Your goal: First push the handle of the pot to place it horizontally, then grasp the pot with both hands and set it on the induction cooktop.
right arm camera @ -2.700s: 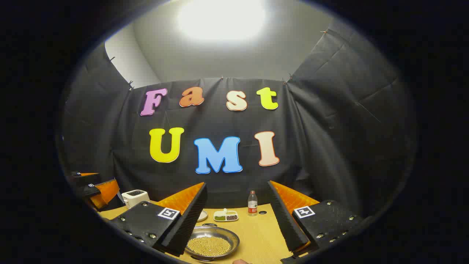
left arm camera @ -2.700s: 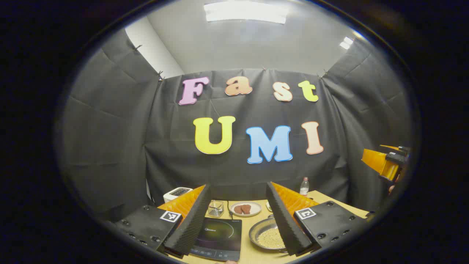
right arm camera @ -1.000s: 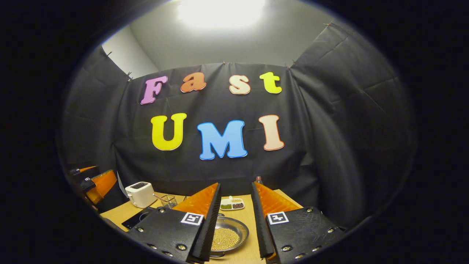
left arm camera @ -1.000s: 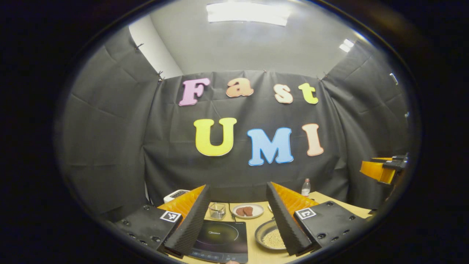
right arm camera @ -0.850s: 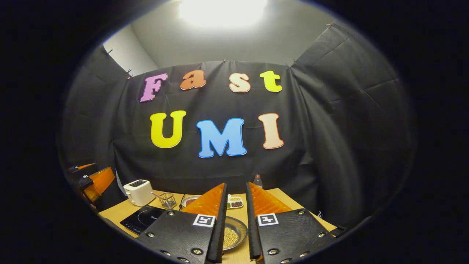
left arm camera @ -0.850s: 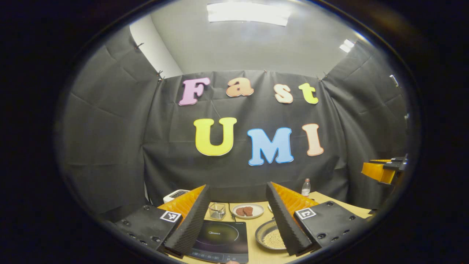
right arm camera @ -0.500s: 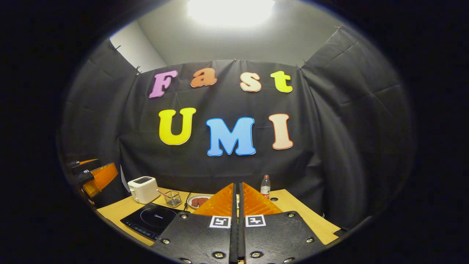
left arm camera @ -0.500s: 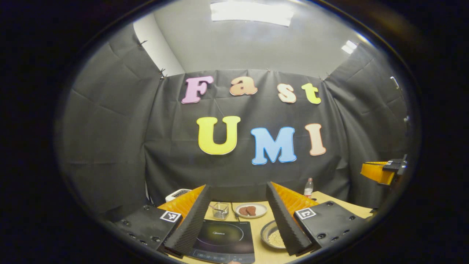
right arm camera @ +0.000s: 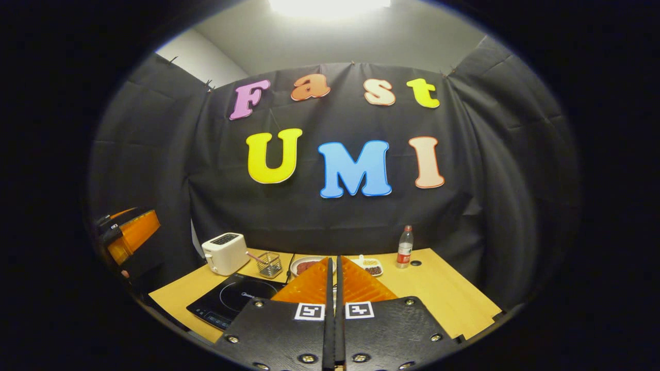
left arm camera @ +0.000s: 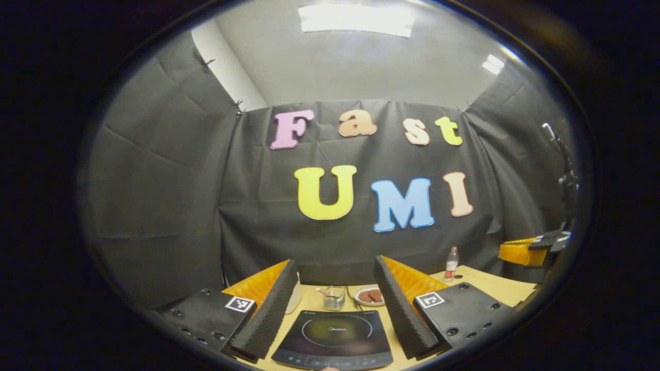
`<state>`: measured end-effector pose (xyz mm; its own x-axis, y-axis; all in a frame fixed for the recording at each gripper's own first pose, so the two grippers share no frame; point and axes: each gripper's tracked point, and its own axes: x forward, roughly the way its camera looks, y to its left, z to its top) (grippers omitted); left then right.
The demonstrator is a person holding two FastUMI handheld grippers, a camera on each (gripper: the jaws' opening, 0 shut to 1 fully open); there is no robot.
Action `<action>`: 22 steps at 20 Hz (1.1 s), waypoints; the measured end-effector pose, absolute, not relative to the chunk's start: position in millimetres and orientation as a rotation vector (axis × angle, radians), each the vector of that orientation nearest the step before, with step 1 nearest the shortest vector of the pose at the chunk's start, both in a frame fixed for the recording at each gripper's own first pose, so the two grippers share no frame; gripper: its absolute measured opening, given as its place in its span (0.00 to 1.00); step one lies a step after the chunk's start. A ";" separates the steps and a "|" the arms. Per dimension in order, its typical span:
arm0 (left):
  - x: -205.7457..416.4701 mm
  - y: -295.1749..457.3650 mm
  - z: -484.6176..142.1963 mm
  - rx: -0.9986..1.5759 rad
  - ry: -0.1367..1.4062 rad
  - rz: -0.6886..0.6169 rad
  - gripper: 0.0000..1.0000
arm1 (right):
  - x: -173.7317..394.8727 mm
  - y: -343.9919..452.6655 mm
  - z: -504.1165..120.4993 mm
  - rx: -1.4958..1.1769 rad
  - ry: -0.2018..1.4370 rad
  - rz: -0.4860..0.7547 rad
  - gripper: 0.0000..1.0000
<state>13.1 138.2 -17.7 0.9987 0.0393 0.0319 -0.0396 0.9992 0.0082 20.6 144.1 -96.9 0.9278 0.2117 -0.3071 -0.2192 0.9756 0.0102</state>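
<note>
Black cloth walls enclose a wooden table (right arm camera: 438, 288) where the induction cooktop (left arm camera: 335, 337) lies at lower centre between the left gripper's (left arm camera: 332, 304) wide-spread, empty fingers. At bottom centre the right gripper (right arm camera: 332, 288) has its fingers pressed together on nothing; the pot's whereabouts cannot be told. Nudging its handle likely suits those closed tips, brought low and sideways.

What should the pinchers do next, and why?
Probably bring the right gripper down toward the table to nudge the pot's handle. Its fingers are pressed together, good for pushing. The left gripper hangs open above the bare induction cooktop.
</note>
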 end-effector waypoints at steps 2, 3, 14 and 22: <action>11.5 146.8 -22.1 0.010 -0.020 0.061 0.97 | 18.3 158.6 -116.4 -0.045 0.355 0.267 0.00; 10.8 149.5 -24.1 0.012 -0.014 0.072 1.00 | 17.0 166.6 -124.3 -0.045 0.378 0.300 0.00; -1.7 146.5 -31.5 0.054 0.015 0.172 0.98 | -24.8 200.2 -247.9 -0.014 0.743 0.527 0.00; 0.3 133.8 -49.0 0.045 0.060 0.188 0.98 | -50.7 200.0 -314.1 0.025 0.970 0.584 0.00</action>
<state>0.3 133.8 -49.0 0.9805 0.1884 -0.0558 -0.1857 0.9813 0.0509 -50.7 200.0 -314.1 0.4249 0.4776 -0.7690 -0.4560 0.8468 0.2740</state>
